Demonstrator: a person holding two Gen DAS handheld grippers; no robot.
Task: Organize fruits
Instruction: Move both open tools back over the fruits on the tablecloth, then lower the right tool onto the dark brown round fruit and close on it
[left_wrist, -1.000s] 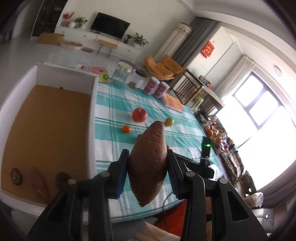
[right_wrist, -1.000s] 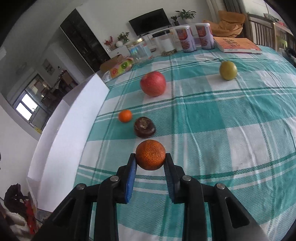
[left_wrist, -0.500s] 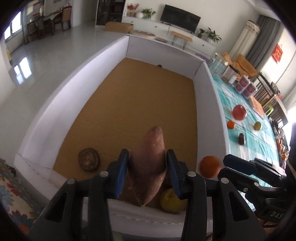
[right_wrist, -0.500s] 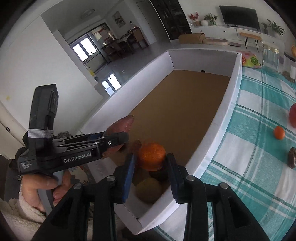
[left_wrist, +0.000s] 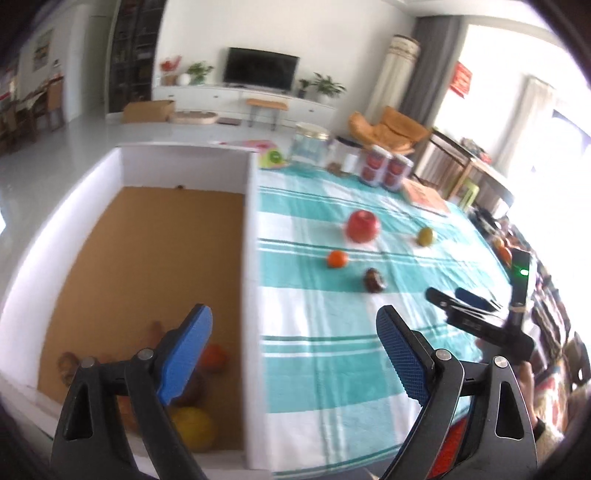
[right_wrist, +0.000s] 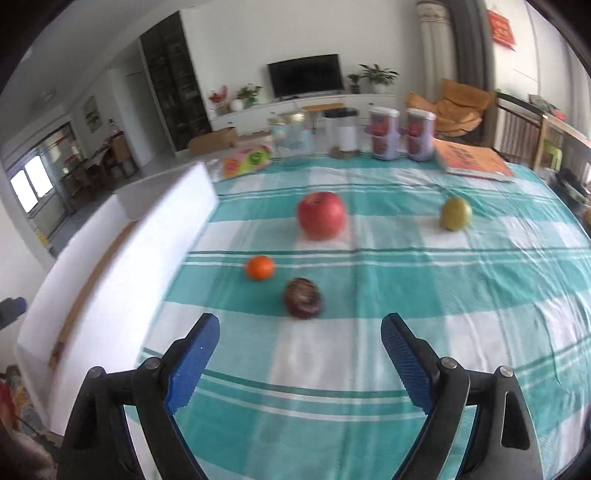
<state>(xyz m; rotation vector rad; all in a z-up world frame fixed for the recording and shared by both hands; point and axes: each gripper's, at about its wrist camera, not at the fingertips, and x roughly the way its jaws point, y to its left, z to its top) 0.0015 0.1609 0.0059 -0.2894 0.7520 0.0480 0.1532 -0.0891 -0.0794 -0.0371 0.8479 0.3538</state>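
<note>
The left gripper (left_wrist: 294, 339) has its jaws opening with nothing between them; it hangs over the near wall of the white box (left_wrist: 251, 258). The right gripper (right_wrist: 300, 345) is also opening and empty, pointing down at the checked tablecloth (right_wrist: 461, 295).

Both claws look free, so the step in hand is the turn back to the table for the next pick. The dark round fruit (right_wrist: 303, 298) lies nearest the right gripper, just ahead of its fingers; the next move calls for lowering the open jaws around it and closing gently, since it could roll.

Four fruits are left on the cloth: one red apple (right_wrist: 321, 215), one small orange (right_wrist: 260, 267), one yellow-green fruit (right_wrist: 455, 213) and the dark one. Inside the box, an orange (left_wrist: 214, 357) and a yellow fruit (left_wrist: 194, 428) show; others are partly hidden, so no firm count.
</note>
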